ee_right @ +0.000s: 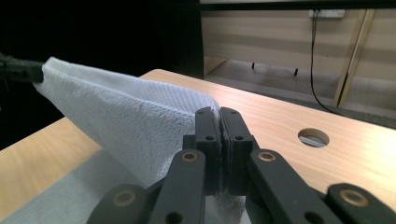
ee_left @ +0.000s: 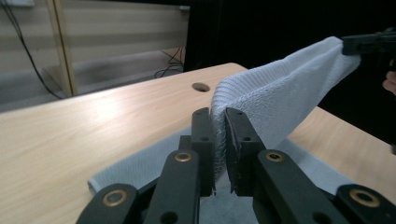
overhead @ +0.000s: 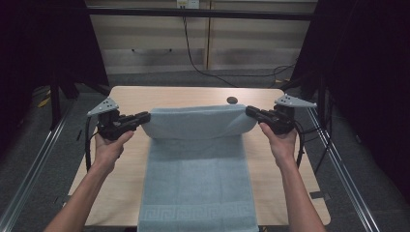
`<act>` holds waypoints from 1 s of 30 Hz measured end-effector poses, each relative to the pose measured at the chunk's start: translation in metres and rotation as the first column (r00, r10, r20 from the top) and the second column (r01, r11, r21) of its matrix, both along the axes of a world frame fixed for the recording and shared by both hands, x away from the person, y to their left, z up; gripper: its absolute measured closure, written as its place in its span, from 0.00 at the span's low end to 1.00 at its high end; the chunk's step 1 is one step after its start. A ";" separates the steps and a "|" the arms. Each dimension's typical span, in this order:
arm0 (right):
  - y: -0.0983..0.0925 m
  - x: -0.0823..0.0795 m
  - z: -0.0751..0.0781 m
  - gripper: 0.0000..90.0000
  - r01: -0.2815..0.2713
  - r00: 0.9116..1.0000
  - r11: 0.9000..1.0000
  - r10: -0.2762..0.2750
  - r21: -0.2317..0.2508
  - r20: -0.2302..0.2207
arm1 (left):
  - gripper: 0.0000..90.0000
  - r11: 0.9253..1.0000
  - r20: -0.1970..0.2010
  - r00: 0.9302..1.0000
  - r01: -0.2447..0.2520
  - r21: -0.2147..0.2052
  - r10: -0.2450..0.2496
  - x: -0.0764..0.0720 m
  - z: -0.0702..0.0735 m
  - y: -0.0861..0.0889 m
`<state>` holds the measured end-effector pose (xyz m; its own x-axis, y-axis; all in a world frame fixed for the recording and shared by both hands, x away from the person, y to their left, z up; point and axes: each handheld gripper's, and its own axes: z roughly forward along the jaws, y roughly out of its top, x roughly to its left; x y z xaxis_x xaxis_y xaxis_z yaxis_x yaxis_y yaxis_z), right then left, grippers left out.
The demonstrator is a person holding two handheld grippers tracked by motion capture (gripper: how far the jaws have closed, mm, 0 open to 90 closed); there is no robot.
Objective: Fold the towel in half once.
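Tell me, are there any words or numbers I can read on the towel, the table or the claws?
No words or numbers can be read.
Towel: no writing, only a woven key-pattern band near its front edge.
Table: plain wood, nothing written.
Left claw and right claw: black, no label to see.
Pale plate on the far wall: too small and blurred to read.

Wooden table (overhead: 125,159), round hole (overhead: 232,100) near far edge; towel (overhead: 198,193) lies down its middle, toward near edge.
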<state>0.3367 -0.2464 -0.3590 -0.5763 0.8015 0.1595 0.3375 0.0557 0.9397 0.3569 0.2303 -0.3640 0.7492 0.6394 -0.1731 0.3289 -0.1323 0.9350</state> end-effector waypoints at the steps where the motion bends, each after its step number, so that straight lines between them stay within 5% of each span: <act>1: 0.001 -0.006 0.002 0.97 -0.008 1.000 1.000 0.008 -0.004 0.007 | 0.92 1.000 0.009 1.000 0.010 0.000 -0.010 -0.006 0.003 0.001; 10: -0.001 -0.067 0.022 0.97 -0.092 0.993 0.996 0.092 -0.010 0.075 | 0.92 0.996 0.071 0.996 0.060 -0.064 -0.056 -0.065 0.021 0.017; 13: 0.000 -0.087 0.022 0.97 -0.111 0.990 0.994 0.112 -0.012 0.082 | 0.92 0.998 0.067 0.996 0.066 -0.021 -0.064 -0.084 0.010 0.019; 14: 0.000 -0.094 0.019 0.97 -0.118 0.990 0.993 0.119 -0.017 0.070 | 0.92 0.997 0.045 0.997 0.072 -0.035 -0.070 -0.089 0.003 0.021; 18: 0.005 -0.119 -0.016 0.97 -0.145 0.989 0.988 0.145 -0.043 -0.017 | 0.91 0.996 -0.018 0.996 0.086 -0.020 -0.086 -0.107 -0.035 0.026; 22: 0.006 -0.145 -0.056 0.96 -0.164 0.981 0.986 0.160 -0.025 -0.112 | 0.91 0.992 -0.109 0.986 0.129 0.002 -0.128 -0.127 -0.072 0.029; 28: 0.008 -0.182 -0.094 0.82 -0.185 0.960 0.982 0.170 -0.046 -0.223 | 0.86 0.984 -0.194 0.969 0.169 0.059 -0.155 -0.158 -0.104 0.031; 30: 0.009 -0.191 -0.102 0.74 -0.203 0.949 0.979 0.187 -0.035 -0.252 | 0.80 0.982 -0.215 0.960 0.187 0.026 -0.177 -0.162 -0.106 0.035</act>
